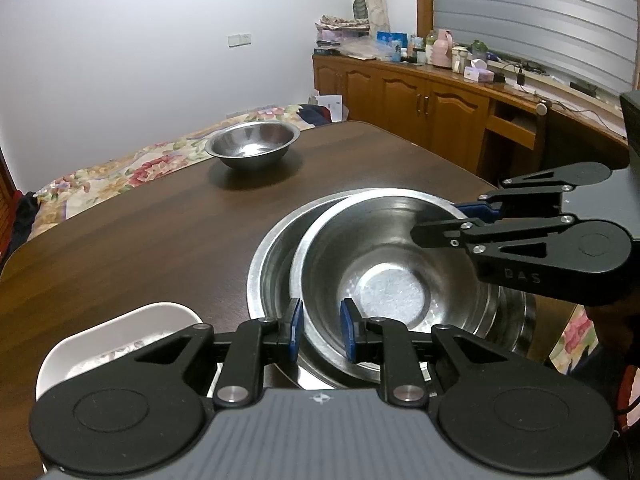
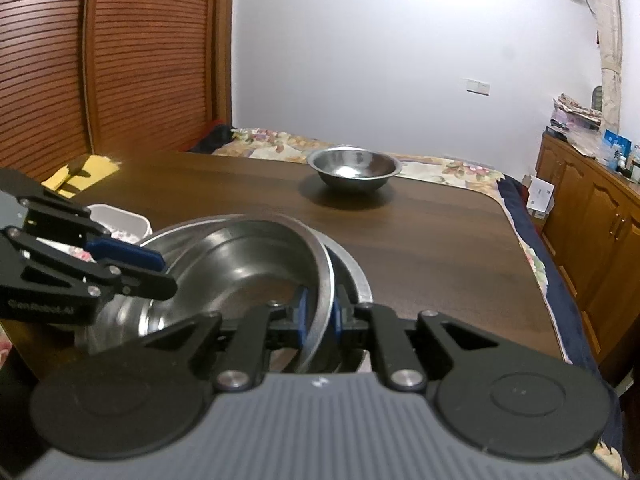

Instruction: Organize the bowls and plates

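Note:
A steel bowl [image 1: 392,288] [image 2: 240,264] sits tilted inside a larger steel bowl [image 1: 272,256] [image 2: 356,276] at the near side of the dark wooden table [image 1: 140,240]. My left gripper [image 1: 322,330] [image 2: 160,274] is shut on the inner bowl's near rim, one blue pad outside and one inside. From the right, my right gripper [image 1: 464,216] [image 2: 320,314] is shut on the same bowl's opposite rim. A third steel bowl [image 1: 253,144] [image 2: 354,170] stands alone and upright at the far side of the table.
A white dish [image 1: 120,340] [image 2: 120,216] lies beside the nested bowls, close to my left gripper. Past the table's far edge is a bed with a floral cover [image 1: 120,168]. A wooden cabinet [image 1: 420,104] with clutter on top runs along the right wall.

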Action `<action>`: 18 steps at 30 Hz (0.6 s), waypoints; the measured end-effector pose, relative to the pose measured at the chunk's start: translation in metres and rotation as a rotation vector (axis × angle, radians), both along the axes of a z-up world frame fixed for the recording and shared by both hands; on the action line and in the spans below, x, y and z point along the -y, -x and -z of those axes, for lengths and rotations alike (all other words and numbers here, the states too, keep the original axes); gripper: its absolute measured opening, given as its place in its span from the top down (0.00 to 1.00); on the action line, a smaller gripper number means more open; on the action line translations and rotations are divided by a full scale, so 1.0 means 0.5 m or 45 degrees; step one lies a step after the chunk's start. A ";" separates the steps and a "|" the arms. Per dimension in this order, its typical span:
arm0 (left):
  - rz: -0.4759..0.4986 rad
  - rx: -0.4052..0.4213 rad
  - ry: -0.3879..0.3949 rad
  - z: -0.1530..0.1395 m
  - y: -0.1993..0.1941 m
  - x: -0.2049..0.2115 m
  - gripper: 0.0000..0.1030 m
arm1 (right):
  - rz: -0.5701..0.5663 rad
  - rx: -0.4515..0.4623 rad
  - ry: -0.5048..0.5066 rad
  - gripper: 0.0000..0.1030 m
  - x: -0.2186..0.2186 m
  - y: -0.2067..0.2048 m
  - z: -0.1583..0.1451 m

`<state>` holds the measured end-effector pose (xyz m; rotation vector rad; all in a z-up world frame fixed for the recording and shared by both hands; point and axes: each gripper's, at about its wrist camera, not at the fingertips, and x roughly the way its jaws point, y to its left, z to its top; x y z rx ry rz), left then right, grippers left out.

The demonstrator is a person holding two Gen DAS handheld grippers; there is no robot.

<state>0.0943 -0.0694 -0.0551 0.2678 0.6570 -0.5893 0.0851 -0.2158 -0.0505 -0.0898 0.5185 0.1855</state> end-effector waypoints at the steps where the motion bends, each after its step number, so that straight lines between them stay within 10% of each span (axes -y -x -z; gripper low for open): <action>1: 0.001 0.001 -0.001 0.000 0.000 0.001 0.77 | -0.006 -0.003 0.001 0.86 -0.001 -0.002 0.000; 18: 0.000 0.003 0.018 -0.005 -0.001 -0.002 0.77 | -0.029 -0.015 0.007 0.76 -0.009 -0.009 0.001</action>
